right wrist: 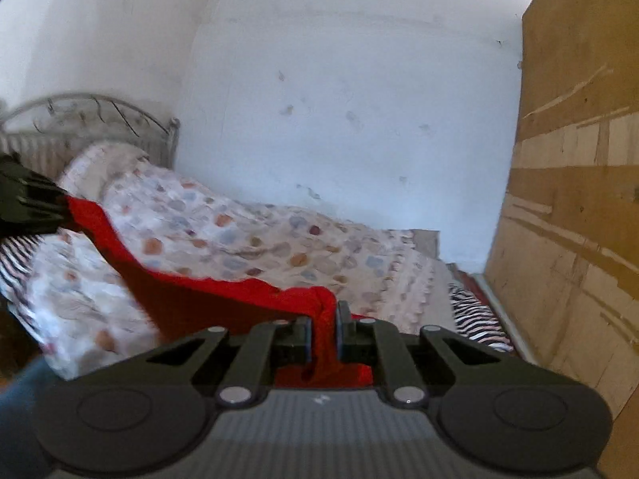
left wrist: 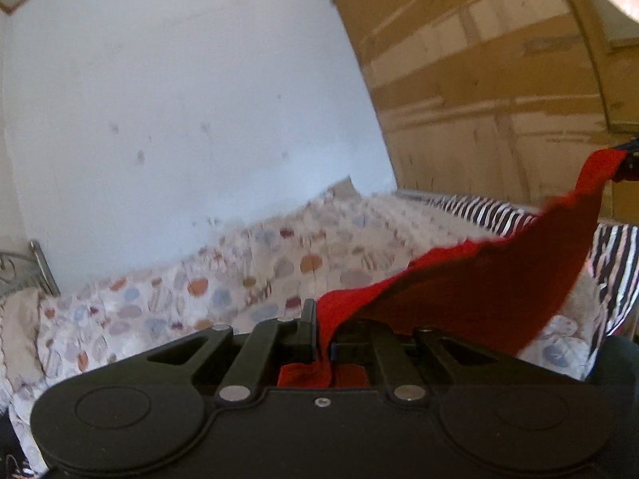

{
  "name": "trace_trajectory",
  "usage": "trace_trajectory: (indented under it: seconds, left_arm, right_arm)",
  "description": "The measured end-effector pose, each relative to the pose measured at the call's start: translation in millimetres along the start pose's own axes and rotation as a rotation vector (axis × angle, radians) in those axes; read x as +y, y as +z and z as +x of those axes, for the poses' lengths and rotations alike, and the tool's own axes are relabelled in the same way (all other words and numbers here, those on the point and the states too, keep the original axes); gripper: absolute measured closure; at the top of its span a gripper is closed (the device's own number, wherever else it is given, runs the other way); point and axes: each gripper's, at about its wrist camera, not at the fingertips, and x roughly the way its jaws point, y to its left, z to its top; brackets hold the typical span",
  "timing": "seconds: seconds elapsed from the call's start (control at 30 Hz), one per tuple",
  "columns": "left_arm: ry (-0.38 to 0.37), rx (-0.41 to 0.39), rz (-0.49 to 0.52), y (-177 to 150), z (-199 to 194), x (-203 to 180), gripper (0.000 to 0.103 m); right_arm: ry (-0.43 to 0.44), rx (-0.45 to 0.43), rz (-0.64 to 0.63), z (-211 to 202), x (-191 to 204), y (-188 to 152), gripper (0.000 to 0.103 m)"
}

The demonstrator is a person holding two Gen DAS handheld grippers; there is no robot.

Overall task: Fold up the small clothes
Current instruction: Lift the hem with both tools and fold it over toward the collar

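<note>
A small red garment (left wrist: 491,283) hangs stretched in the air between my two grippers, above the bed. My left gripper (left wrist: 323,329) is shut on one corner of it. The cloth runs up to the right, where the right gripper (left wrist: 629,159) shows at the frame edge. In the right wrist view my right gripper (right wrist: 323,327) is shut on the other corner of the red garment (right wrist: 191,291). The cloth runs left to the left gripper (right wrist: 36,203), which pinches its far end.
The bed has a sheet with coloured spots (right wrist: 247,235), a pillow (right wrist: 100,163) and a metal headboard (right wrist: 80,119). A zebra-striped cloth (left wrist: 491,215) lies at the foot end. A white wall stands behind, and a large cardboard panel (right wrist: 579,199) stands on the right.
</note>
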Motion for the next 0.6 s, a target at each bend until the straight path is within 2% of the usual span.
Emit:
trace_trajectory:
  seconds: [0.17, 0.37, 0.6]
  left_arm:
    - [-0.009, 0.125, -0.005, 21, 78, 20, 0.098]
    - [-0.014, 0.218, -0.071, 44, 186, 46, 0.097]
    - [-0.039, 0.394, -0.128, 23, 311, 56, 0.097]
  right_arm:
    - [-0.017, 0.044, -0.037, 84, -13, 5, 0.091]
    - [-0.042, 0.115, -0.051, 184, -33, 14, 0.091]
    - [-0.035, 0.281, -0.035, 298, -49, -9, 0.090]
